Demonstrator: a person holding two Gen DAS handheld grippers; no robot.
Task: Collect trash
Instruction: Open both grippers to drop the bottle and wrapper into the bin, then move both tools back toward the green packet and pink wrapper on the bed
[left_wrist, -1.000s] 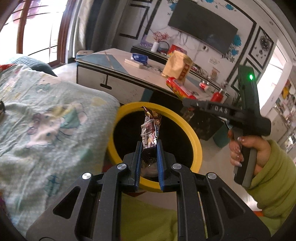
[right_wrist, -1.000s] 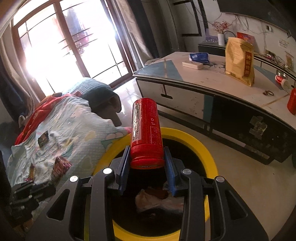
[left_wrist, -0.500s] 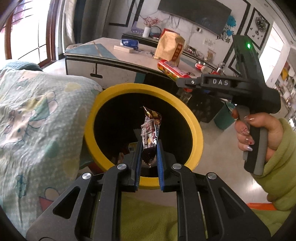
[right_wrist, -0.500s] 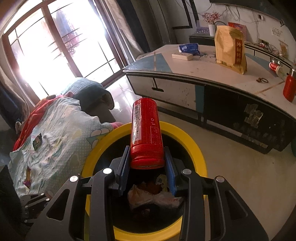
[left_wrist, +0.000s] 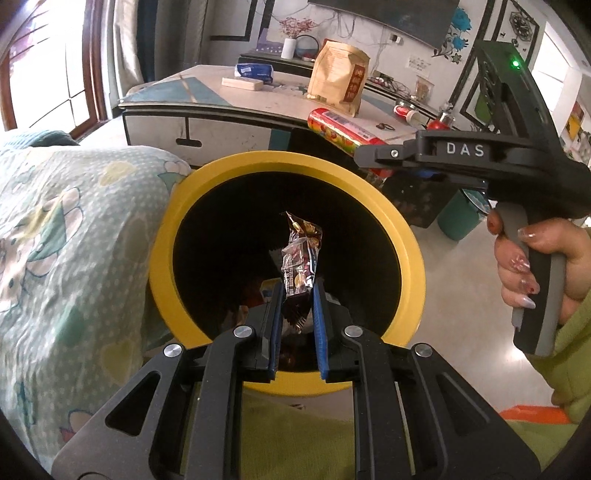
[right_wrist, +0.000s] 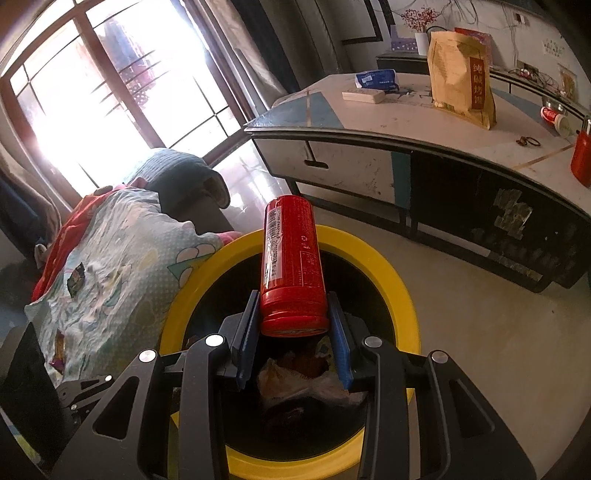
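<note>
A black bin with a yellow rim stands on the floor beside the bed, with crumpled trash at its bottom. My left gripper is shut on a dark crinkled snack wrapper that hangs over the bin's mouth. My right gripper is shut on a red can, held lengthwise over the bin's yellow rim. In the left wrist view the right gripper's body and the hand holding it show at the right, with the red can sticking out over the bin's far edge.
A bed with a pale patterned blanket lies left of the bin, with small wrappers on it. A low table behind carries a tan paper bag, a blue packet and a red bottle. A teal bucket stands under it.
Both grippers sank closer to the bin with wrapper and can still held. The bin's mouth has grown larger and more centred in both views.
</note>
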